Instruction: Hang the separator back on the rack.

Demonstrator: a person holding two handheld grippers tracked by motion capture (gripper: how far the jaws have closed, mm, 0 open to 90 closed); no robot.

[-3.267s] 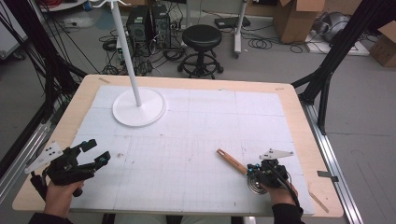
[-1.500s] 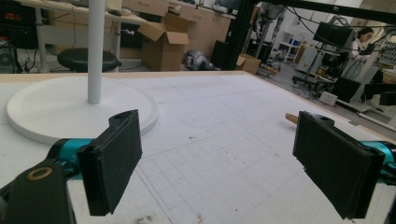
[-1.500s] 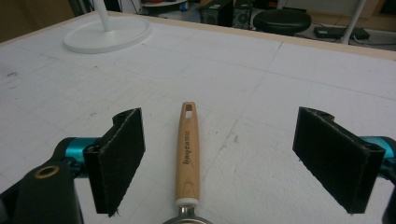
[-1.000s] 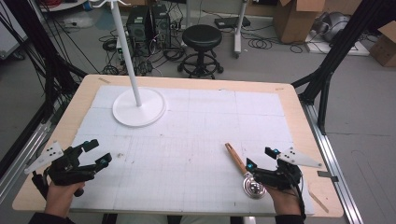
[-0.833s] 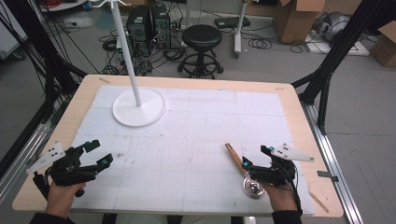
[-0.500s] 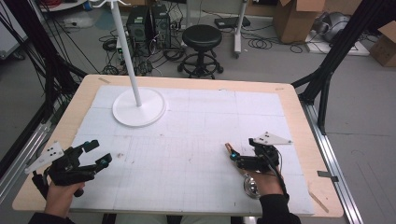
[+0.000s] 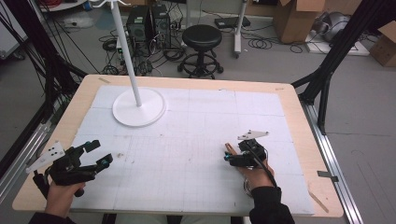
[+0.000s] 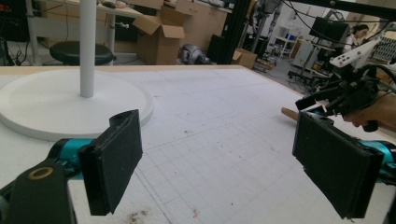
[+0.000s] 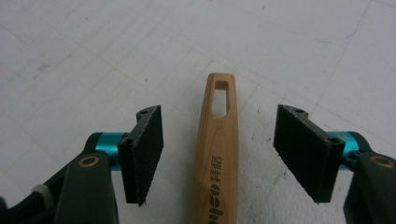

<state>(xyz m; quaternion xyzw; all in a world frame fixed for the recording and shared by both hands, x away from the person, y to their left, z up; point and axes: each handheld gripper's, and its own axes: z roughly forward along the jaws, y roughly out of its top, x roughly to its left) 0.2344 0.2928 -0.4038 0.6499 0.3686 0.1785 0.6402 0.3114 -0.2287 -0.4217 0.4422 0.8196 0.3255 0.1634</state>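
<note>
Left gripper (image 7: 95, 154) idle, jaws apart, near table's left edge. White stand (image 7: 138, 106) well behind. Right gripper (image 9: 219, 154) jaws apart, straddling wooden handle (image 9: 216, 154) flat on mat; off-centre closing could skid it sideways.

The handle (image 9: 215, 154) is smooth, light wood with printed letters. The right claw (image 9: 219, 154) has black, matt, rough pads (image 9: 147, 149). The table (image 7: 187, 84) has a wooden rim and a white, matt, speckled top.
</note>
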